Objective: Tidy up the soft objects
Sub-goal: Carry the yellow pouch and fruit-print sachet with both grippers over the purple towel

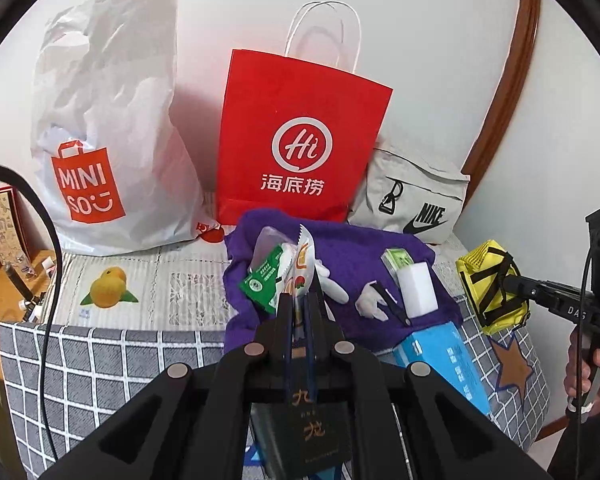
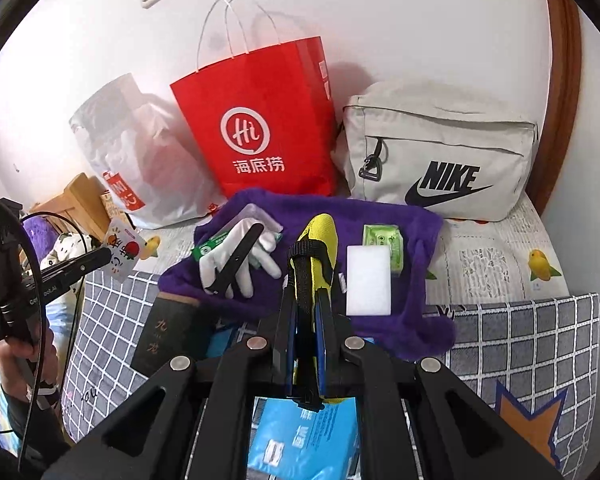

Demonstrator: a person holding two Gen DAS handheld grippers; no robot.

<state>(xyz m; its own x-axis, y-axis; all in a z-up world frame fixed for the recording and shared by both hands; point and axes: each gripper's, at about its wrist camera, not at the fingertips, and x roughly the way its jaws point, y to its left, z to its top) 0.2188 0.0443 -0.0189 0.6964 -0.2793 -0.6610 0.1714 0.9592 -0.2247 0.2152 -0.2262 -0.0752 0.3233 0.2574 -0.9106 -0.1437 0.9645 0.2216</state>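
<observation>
Nearest the left wrist lens, the left gripper (image 1: 299, 300) was pinched shut on a white snack packet (image 1: 302, 264), which stood upright between the fingers, its long axis running away from the camera and its serrated top edge pointing toward the red paper bag (image 1: 300, 140). The packet hung above the purple towel (image 1: 364, 248), near a green sachet (image 1: 262, 280).

The right gripper (image 2: 306, 300) was clamped on a yellow pouch with black straps (image 2: 320, 248). The pouch lay lengthwise along the fingers, its far end pointing toward the wall, and it was raised over the towel just left of a white sponge (image 2: 369, 280).

Each gripper angled downward toward the bed. A hand (image 1: 592, 376) gripped the right tool's handle at the frame edge. White gloves (image 2: 240, 264) lay on the towel, and a grey Nike bag (image 2: 440, 160) leaned against the wall.
</observation>
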